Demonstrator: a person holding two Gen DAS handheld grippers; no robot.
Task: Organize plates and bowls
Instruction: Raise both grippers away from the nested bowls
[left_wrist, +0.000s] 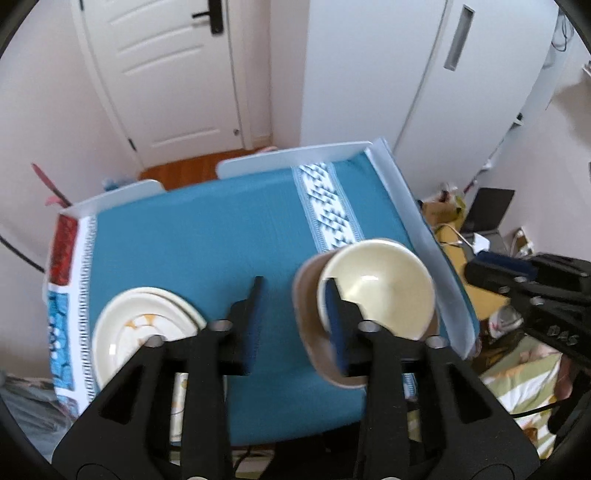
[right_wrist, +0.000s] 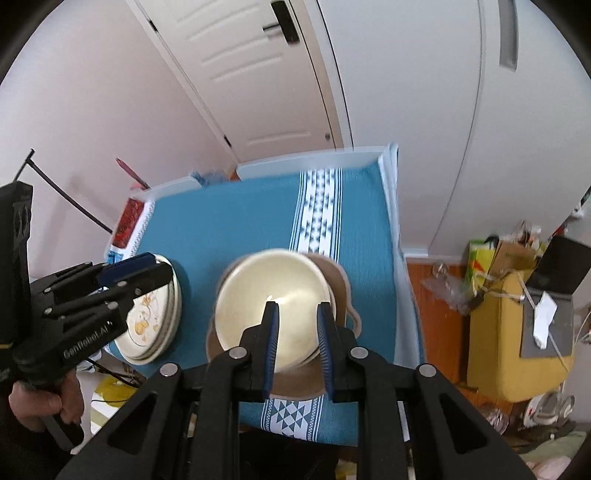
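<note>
Left gripper (left_wrist: 295, 295) hangs with jaws apart and empty between the plates (left_wrist: 147, 325) and the bowl (left_wrist: 380, 288); the right gripper (right_wrist: 297, 314), nearly closed, holds nothing above that bowl. A careless descent could tip it off the brown dish (left_wrist: 314, 354) near the surface's (left_wrist: 221, 229) right edge.

White panelled door (left_wrist: 159, 74) behind blue-clothed table (left_wrist: 221, 229).
</note>
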